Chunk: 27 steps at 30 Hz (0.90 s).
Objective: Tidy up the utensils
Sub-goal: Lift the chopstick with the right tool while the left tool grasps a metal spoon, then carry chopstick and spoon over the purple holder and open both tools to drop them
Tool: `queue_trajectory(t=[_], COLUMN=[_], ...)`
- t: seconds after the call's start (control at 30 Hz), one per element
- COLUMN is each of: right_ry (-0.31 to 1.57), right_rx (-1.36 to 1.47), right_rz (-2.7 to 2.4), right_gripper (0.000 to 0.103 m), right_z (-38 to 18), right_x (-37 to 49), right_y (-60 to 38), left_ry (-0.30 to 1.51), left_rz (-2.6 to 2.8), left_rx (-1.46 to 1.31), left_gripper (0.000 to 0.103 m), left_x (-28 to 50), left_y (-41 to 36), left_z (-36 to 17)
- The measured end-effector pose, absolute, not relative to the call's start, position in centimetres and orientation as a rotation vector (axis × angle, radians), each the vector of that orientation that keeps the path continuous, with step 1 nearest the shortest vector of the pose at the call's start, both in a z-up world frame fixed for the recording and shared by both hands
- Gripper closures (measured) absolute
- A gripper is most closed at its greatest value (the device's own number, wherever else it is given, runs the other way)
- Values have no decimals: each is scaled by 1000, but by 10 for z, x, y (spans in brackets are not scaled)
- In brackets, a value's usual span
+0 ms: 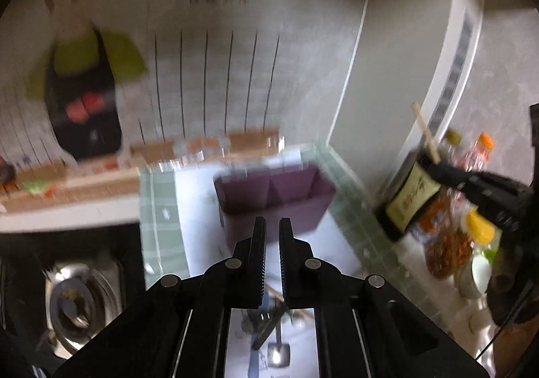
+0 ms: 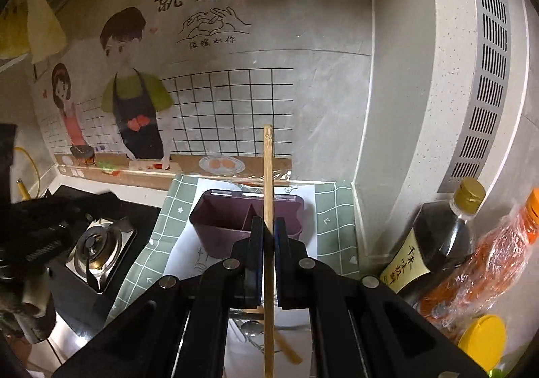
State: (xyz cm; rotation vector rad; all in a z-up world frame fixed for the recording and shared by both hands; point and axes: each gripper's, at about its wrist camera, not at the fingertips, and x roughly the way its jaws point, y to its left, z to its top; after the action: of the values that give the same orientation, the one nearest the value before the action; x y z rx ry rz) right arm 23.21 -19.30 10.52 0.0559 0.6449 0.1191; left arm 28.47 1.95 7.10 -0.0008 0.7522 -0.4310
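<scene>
Clamping an upright chopstick point(image 2: 268, 176), the right gripper point(image 2: 268, 226) hovers before the purple holder point(image 2: 222, 219).

Both wrist views looked forward and obliquely downward along their black finger pairs toward the purple divided plastic utensil box point(image 1: 274, 199) point(image 2: 235, 219) at twelve o'clock, seen from near. Shared: the green checked mat point(image 1: 161, 206) point(image 2: 331, 230), the cartoon-cook wall sticker point(image 1: 84, 92) point(image 2: 134, 98), and the dark sauce bottle point(image 1: 409, 196) point(image 2: 434, 243) at three o'clock.

Blurred purple organizer point(image 1: 274, 198) beyond closed, empty left gripper point(image 1: 272, 226) fingers point(image 1: 258, 243)
</scene>
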Motion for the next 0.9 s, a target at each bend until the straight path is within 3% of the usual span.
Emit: queue_trajectory(t=[0.1,0.17,0.23,0.27,0.67,0.73,0.9], right_ry=[706,752,799,815,904,903,855], right_rx=[71,98,129,139,202,214,257], right_rz=[114,108,101,98,76,85,111], right_gripper=[98,98,98,98,98,98,97], right_z=[82,63,41,33,-12,-15,-9], right_x=[233,232,230,228,203,202,205], right_y=[-200,-206,-213,-215,-238,-239,-238], left_ry=[867,970,1034,1061,1137,1130,1093], left_rz=[-443,-473,-499,-515,-441,-416,-436], left_rx=[28,22,10,16,297,293,173], left_gripper=[88,74,54,53,53,69,71], left_x=[298,310,315,318,346,349,330], left_y=[9,0,-9,-16,-78,-79,-62], left_z=[29,-4,-27,-40,-114,-118,-96])
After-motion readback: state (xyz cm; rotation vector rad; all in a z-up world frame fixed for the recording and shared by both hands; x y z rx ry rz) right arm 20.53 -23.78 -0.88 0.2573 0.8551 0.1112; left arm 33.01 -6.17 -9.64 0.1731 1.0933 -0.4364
